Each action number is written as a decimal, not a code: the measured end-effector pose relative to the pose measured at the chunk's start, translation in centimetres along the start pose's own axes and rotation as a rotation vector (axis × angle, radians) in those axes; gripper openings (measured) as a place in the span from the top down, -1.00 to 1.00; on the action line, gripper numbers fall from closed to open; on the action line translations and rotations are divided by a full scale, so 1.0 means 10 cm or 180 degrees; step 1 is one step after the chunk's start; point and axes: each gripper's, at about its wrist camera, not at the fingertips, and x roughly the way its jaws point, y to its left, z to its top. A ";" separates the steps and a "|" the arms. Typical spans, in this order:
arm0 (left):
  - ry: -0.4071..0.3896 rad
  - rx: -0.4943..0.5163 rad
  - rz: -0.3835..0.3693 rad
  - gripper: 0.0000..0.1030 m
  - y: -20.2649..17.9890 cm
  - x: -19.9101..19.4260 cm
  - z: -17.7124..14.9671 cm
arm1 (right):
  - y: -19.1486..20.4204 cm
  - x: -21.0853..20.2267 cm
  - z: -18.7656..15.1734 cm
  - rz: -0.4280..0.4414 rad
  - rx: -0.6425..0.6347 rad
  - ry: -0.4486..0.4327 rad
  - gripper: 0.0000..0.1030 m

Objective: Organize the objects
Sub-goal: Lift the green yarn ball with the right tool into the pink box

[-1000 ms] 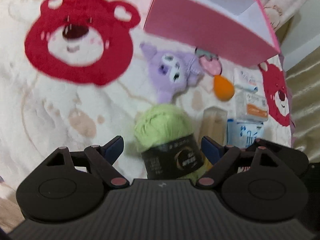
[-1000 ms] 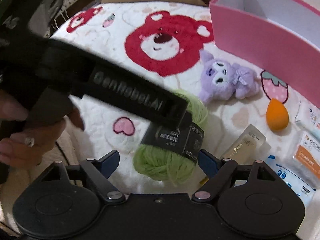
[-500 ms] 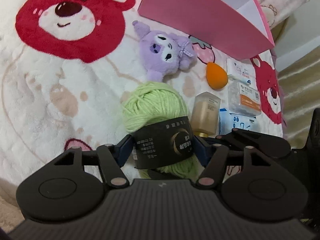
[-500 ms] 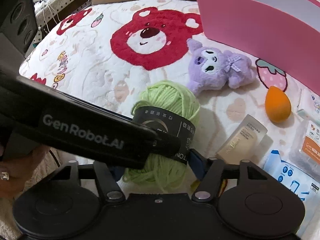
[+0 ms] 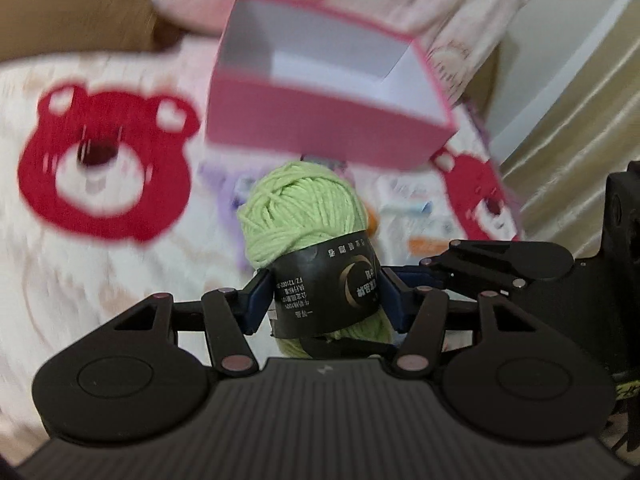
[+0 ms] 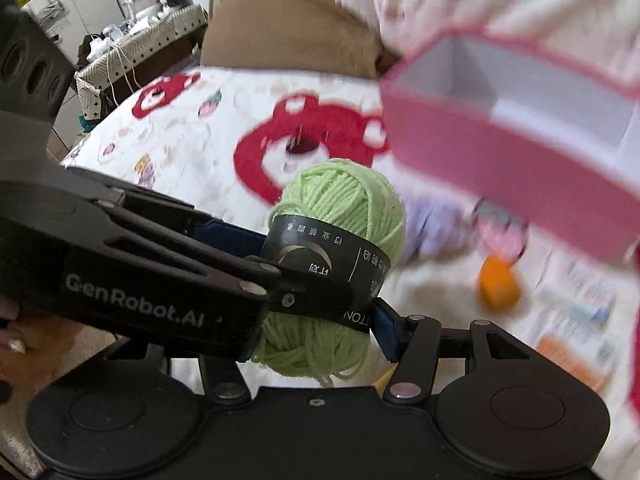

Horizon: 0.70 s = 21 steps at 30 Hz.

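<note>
A green yarn ball (image 5: 304, 204) with a black paper band is held between both grippers, lifted off the blanket. My left gripper (image 5: 324, 300) is shut on the band; its blue pads press both sides. My right gripper (image 6: 320, 316) also closes on the yarn ball (image 6: 348, 204); its right blue pad touches the band, and its left finger is hidden behind the left gripper's body. The open pink box (image 5: 328, 128) with a white inside stands ahead, also in the right wrist view (image 6: 512, 168).
A white blanket with red bear prints (image 5: 104, 184) lies below. A purple plush (image 6: 432, 228), an orange sponge (image 6: 498, 288) and several packets (image 6: 576, 344) lie in front of the box, blurred. A tan cushion (image 6: 288, 28) is behind.
Both grippers have raised the yarn ball off the blanket and tilted up toward the pink box. The left gripper closed on it about half a second ago.
</note>
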 end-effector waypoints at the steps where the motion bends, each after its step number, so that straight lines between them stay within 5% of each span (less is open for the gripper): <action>1: -0.0056 0.0033 -0.0024 -0.09 -0.03 -0.06 0.11 | -0.02 -0.07 0.09 -0.0036 -0.0032 -0.0066 -0.20; 10: -0.0400 0.0306 -0.0041 -0.12 -0.19 -0.23 1.11 | -0.41 -0.33 0.99 -0.0180 0.0053 -0.0459 -0.20; 21: -0.0004 0.0108 -0.0002 -0.13 0.10 0.89 2.09 | -1.38 0.53 1.60 -0.0266 0.0499 -0.0154 -0.20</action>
